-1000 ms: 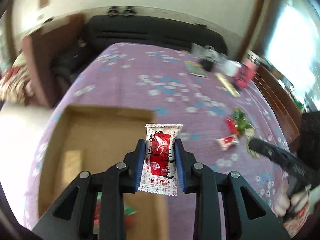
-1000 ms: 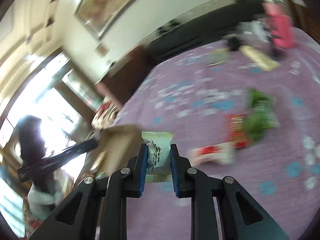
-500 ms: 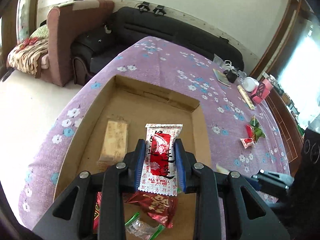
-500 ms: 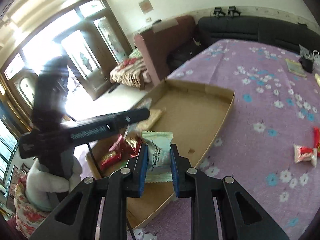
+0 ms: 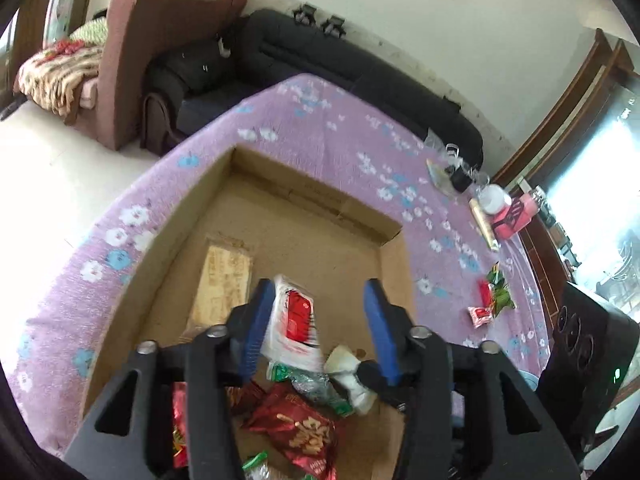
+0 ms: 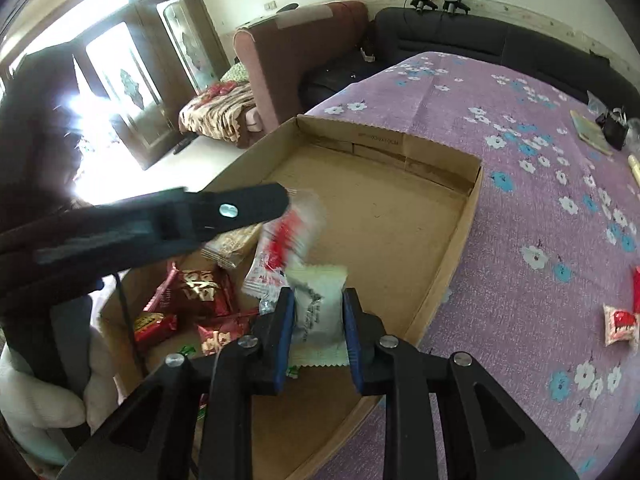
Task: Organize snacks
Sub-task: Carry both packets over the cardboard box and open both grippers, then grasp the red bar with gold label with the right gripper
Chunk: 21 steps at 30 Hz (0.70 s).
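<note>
My left gripper (image 5: 318, 320) has its blue pads spread wide over the cardboard box (image 5: 390, 264), low in the centre of the left wrist view. The white snack packet with the red panel (image 5: 290, 322) leans against the left pad only, tilted, clear of the right pad, and blurred in the right wrist view (image 6: 280, 240), so I cannot tell whether it rests on anything below. Under it, at the bottom of that frame, lie a dark red packet with gold lettering (image 5: 298, 436) and a green-and-clear wrapper (image 5: 316, 388), with a tan biscuit packet (image 5: 224, 284) lying flat to the left on the box floor.

My right gripper (image 6: 318, 332) is pressed onto a pale green-white packet (image 6: 318, 312), held upright between the pads just above the near right corner of the box (image 6: 464, 216), low centre in the right wrist view. To its left in the box are a dark red packet (image 6: 200, 292) and a small red bar (image 6: 154, 326).

On the purple flowered tablecloth (image 6: 540, 184), at the right edge of that frame, another red-and-white packet (image 6: 620, 322) lies outside the box; in the left wrist view it (image 5: 480, 316) sits at mid right beside a green wrapper (image 5: 500, 292).
</note>
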{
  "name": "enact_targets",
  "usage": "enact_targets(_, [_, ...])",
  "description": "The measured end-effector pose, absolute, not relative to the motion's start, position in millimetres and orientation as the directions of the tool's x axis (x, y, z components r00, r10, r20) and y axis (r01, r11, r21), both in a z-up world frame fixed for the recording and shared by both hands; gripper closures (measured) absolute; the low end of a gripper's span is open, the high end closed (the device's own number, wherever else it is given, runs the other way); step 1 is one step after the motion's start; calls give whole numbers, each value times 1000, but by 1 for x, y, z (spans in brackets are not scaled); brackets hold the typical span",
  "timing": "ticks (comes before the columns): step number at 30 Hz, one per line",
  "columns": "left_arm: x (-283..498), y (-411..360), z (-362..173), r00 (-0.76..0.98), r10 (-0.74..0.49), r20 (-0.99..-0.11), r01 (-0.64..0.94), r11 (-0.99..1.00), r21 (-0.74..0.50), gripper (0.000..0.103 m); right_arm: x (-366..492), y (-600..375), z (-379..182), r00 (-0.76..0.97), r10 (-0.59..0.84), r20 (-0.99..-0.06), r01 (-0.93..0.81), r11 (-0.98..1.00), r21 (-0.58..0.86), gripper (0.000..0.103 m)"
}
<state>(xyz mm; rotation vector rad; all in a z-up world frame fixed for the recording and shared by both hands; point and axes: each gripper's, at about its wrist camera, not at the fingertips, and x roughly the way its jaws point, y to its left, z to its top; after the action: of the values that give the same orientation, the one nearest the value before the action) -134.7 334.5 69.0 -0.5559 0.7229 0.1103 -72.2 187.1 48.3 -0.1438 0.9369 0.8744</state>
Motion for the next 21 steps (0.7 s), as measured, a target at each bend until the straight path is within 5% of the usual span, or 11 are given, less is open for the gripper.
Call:
enact_targets(4, [-154, 327, 86, 781, -25, -624, -316, 847, -428, 43, -77, 164, 66, 320, 622, -715, -700, 663, 264, 76])
enact_targets(9, [-184, 292, 119, 853, -2, -521, -288, 832, -474, 3, -81, 110, 87, 389, 645, -657, -636, 705, 315, 67])
enact_targets(13, [-191, 264, 135, 905, -104, -412, -160, 815, -557, 3, -75, 55, 101, 455, 663, -594, -539, 736, 409, 67])
enact_targets(21, [-167, 200, 118, 845, -173, -506, -113, 867, -485, 3, -41, -72, 102, 594, 484, -643, -330, 875, 353, 66])
